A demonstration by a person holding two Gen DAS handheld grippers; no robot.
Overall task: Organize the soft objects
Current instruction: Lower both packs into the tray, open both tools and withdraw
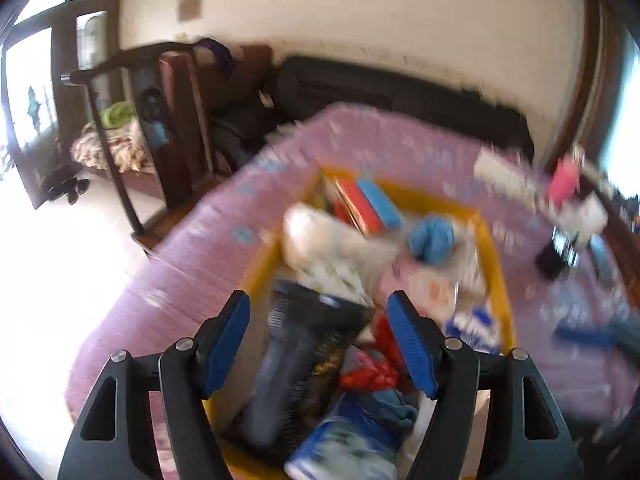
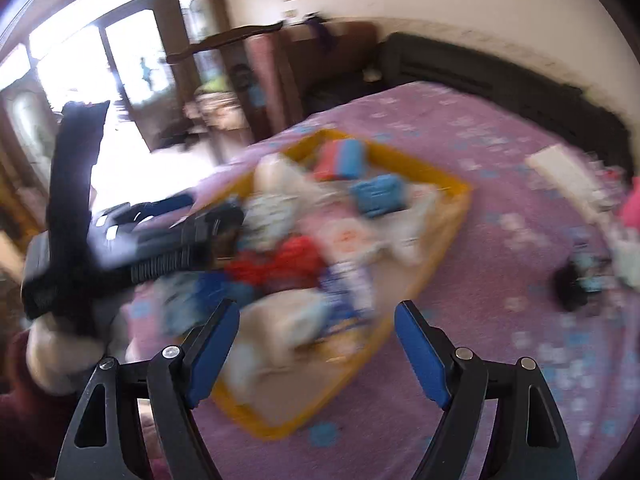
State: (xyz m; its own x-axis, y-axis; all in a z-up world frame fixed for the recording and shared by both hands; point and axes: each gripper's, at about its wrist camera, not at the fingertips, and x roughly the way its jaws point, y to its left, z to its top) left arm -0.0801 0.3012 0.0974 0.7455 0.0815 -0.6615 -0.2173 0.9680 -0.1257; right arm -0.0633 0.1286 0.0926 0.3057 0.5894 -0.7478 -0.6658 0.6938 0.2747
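Yellow tray [image 1: 494, 240] beneath open left gripper [image 1: 320, 340]

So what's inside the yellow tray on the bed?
The yellow tray holds a jumbled heap: a blue cloth, white fabric, a red item. Blur and overlap hide whatever lies underneath.

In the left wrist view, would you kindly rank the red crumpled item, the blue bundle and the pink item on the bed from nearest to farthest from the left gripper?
From the left gripper, which is open:
1. The red crumpled item, in the yellow tray, just inside the right finger.
2. The blue bundle, deeper in the tray, toward its far right.
3. The pink item, outside the tray, far right on the bed.
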